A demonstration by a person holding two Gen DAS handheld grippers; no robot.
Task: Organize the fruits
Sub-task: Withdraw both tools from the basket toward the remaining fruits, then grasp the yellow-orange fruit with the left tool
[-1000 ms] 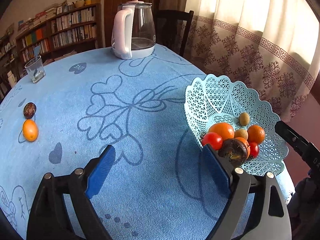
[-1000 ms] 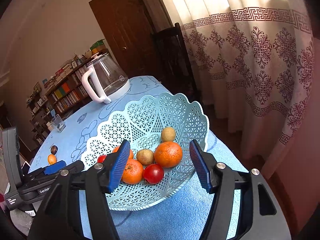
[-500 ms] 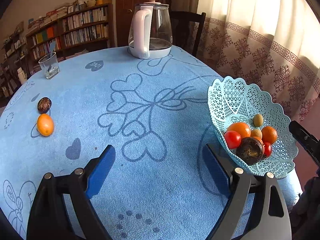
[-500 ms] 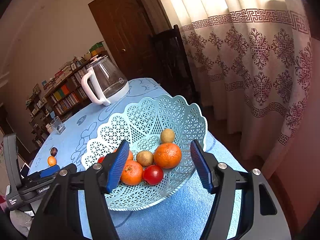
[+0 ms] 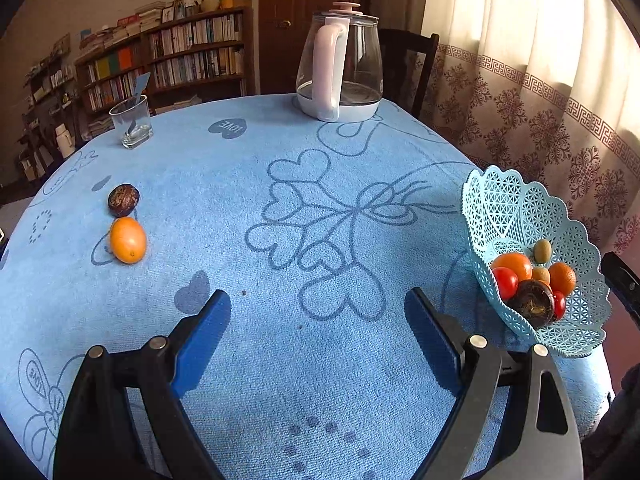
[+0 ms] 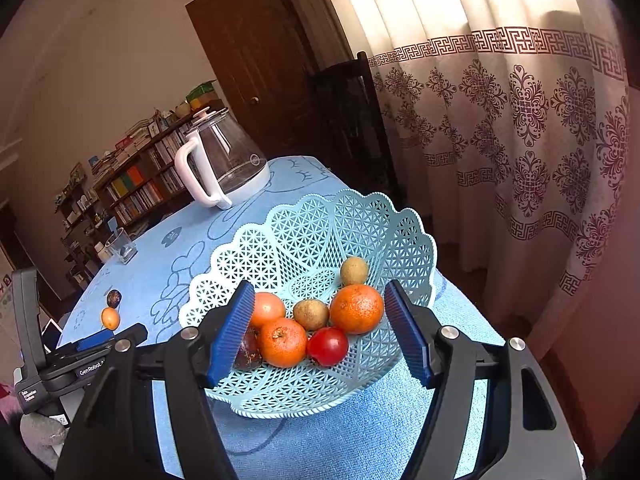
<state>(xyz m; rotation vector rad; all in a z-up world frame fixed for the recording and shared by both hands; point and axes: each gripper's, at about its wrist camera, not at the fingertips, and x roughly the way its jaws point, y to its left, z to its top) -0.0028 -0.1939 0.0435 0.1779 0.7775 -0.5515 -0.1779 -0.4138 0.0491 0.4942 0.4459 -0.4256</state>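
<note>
while the right gripper [image 6: 320,330] hangs just over the near rim of the pale blue lattice basket [image 6: 304,236], its jaws have just been opening and clasp nothing, framing the tangerines [image 6: 356,309], tomato [image 6: 328,346] and small brown fruits inside. the left gripper [image 5: 318,334] hovers over the blue tablecloth [image 5: 280,160], jaws wide apart and empty. an orange fruit [image 5: 128,240] and a dark wrinkled fruit [image 5: 123,200] lie touching near the table's far left edge, well apart from the basket.

the basket [image 6: 304,240] is pale lattice plastic. the tablecloth [image 5: 280,168] is matt, nubby cloth. the kettle [image 5: 344,68] is clear, glossy glass.
</note>
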